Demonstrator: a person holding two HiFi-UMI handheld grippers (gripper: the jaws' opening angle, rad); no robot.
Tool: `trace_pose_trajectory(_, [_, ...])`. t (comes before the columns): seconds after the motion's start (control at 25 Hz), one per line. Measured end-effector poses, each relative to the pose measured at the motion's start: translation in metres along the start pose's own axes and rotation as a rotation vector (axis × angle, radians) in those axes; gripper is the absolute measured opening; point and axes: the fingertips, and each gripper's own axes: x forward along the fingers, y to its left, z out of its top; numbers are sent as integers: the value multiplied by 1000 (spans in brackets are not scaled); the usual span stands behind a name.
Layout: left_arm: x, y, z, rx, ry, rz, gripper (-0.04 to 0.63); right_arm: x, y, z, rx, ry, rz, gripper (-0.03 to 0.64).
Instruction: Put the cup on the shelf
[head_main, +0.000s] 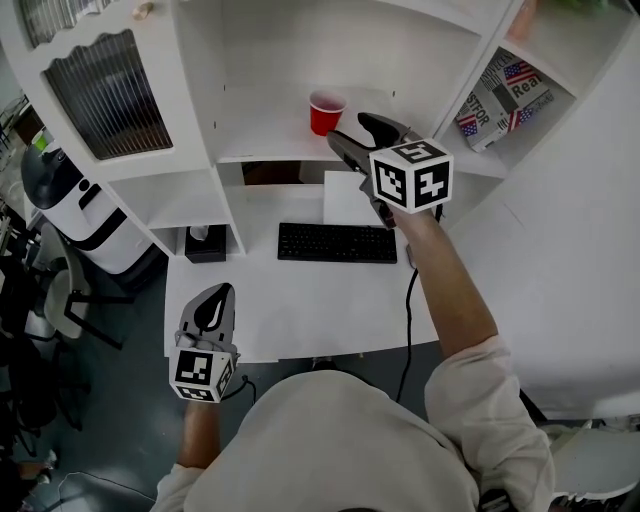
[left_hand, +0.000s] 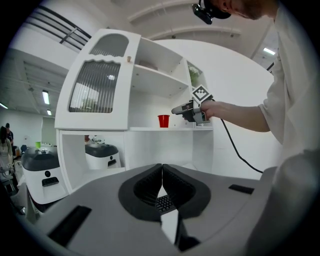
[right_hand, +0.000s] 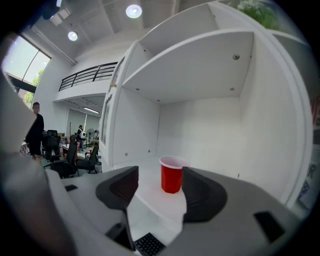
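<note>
Left of the flat black keyboard (head_main: 337, 243), out over the near corner of the white desk (head_main: 300, 320), the left gripper (head_main: 218, 297) hangs with its jaws pressed together and nothing between them. Beyond the keyboard, past its middle, the small red plastic cup (head_main: 326, 111) stands upright on the white shelf board (head_main: 265, 140). Further right, also beyond the keyboard, the right gripper (head_main: 350, 128) points at the cup. Its jaws are spread wide, the cup is just ahead of the tips, and the pads are not pressing it.
</note>
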Motion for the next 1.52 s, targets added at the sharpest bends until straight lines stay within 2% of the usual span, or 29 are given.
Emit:
trace_pose_trajectory(0.28, [0, -9, 8, 18, -9, -26, 3, -47, 21, 6, -46, -72, -12, 208])
trace_pose_trajectory(0.92, [0, -30, 20, 51, -28, -66, 5, -155, 38, -21, -29, -155, -69, 98])
trace_pose_trajectory(1.52, [-5, -43, 25, 65, -37, -81, 4, -198, 58, -54, 33, -176, -73, 7])
